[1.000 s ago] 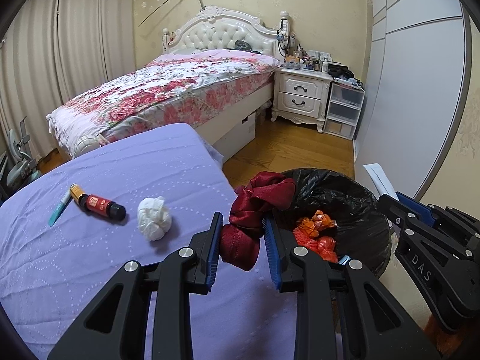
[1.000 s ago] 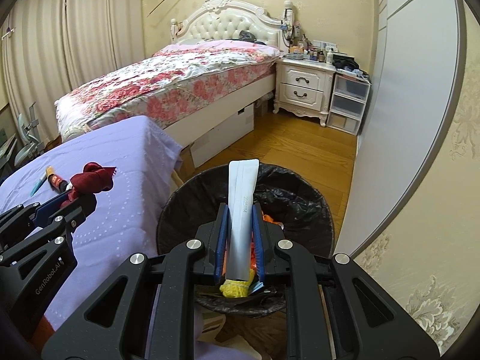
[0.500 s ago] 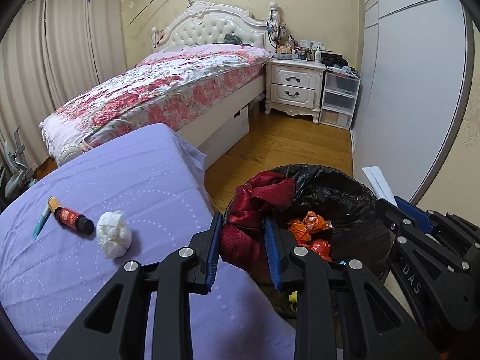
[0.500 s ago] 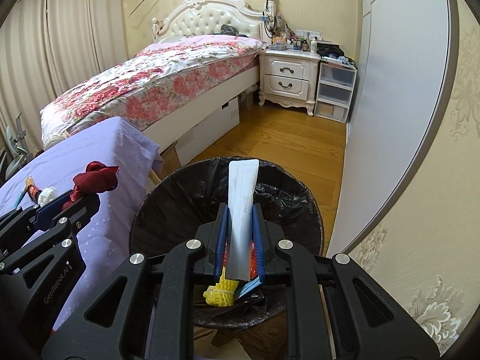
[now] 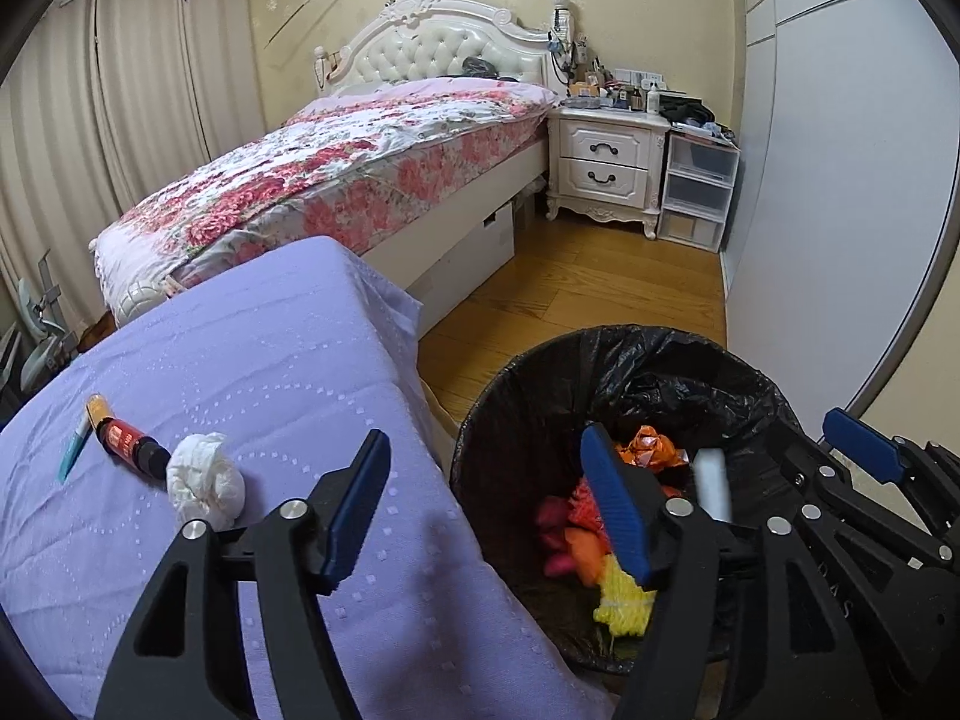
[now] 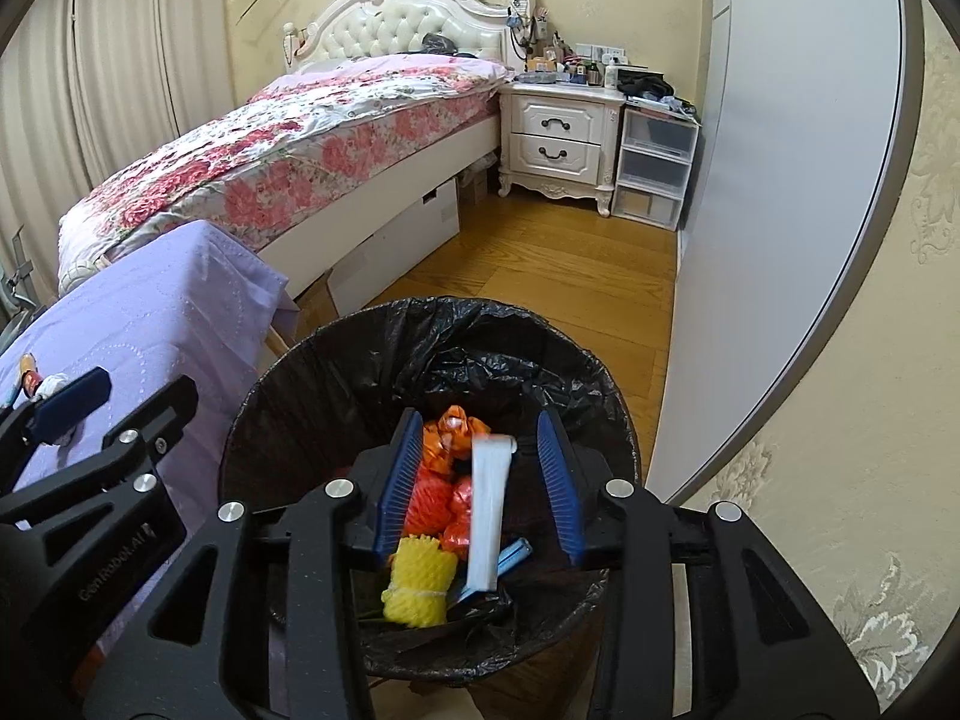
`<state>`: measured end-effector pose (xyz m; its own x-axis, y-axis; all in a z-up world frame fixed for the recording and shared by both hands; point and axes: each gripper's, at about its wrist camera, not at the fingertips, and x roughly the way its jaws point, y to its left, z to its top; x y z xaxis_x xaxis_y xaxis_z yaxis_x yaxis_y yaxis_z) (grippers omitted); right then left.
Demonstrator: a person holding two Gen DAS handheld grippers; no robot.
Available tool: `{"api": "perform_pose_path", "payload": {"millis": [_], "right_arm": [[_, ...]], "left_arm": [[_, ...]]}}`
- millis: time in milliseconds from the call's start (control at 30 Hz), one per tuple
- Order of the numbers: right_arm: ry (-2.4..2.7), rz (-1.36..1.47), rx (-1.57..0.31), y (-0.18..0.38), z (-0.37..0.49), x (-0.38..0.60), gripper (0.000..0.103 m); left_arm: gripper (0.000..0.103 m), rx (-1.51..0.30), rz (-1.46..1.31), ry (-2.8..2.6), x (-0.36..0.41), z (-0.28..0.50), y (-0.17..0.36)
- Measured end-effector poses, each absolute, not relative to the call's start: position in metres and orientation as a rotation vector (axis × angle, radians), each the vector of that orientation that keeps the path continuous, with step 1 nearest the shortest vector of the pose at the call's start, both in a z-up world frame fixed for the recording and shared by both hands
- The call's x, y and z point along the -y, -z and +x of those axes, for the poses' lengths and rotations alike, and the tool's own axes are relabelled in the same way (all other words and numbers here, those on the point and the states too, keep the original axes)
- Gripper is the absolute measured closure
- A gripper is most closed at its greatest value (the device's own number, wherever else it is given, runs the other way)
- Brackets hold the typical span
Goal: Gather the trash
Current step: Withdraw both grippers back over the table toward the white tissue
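A black-lined trash bin (image 5: 528,384) (image 6: 372,336) stands beside the purple-covered table (image 5: 228,360). My left gripper (image 5: 489,510) is open and empty, one finger over the table edge, the other over the bin. My right gripper (image 6: 483,480) is open over the bin; a white strip (image 6: 489,516) is blurred between its fingers, falling free. It also shows in the left wrist view (image 5: 711,483). Orange wrappers (image 6: 450,438), a yellow net (image 6: 417,582) and a reddish lump (image 5: 555,522) lie inside. On the table lie a white crumpled tissue (image 5: 204,480), a small red bottle (image 5: 129,444) and a teal pen (image 5: 73,450).
A bed with floral cover (image 5: 336,162) stands behind the table. A white nightstand (image 5: 606,168) and plastic drawers (image 5: 699,186) stand at the far wall. Wood floor (image 5: 570,288) lies between them. A grey wardrobe door (image 5: 840,180) runs along the right.
Both grippers have opened. The dark red cloth has left the left gripper and the white strip has left the right gripper, dropping into the bin.
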<state>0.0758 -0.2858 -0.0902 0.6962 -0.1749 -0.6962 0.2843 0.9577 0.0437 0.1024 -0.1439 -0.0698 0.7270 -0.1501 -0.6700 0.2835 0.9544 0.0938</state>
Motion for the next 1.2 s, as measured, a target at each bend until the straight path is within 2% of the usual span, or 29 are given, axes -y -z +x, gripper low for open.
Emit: {"api": "perform_pose_path", "payload": {"millis": [67,300,467,1200], "right_arm": [[0.262,0.155,-0.755,0.089,0.074,0.287,0.063],[0.27,0.169,-0.737,0.085,0.071,0.289,0.051],[0.24,0.183,-0.737,0.082,0.07,0.281,0.046],[-0.118,0.107,-0.764,0.057,0.097,0.137,0.043]], "left_arm": [[0.032,-0.707,0.205,0.228,0.142,0.1,0.069],[0.028,-0.69,0.23,0.186,0.129,0.093,0.063],[0.027,-0.7,0.215,0.143,0.101,0.087,0.06],[0.027,-0.76,0.032,-0.194,-0.078,0.089,0.062]]}}
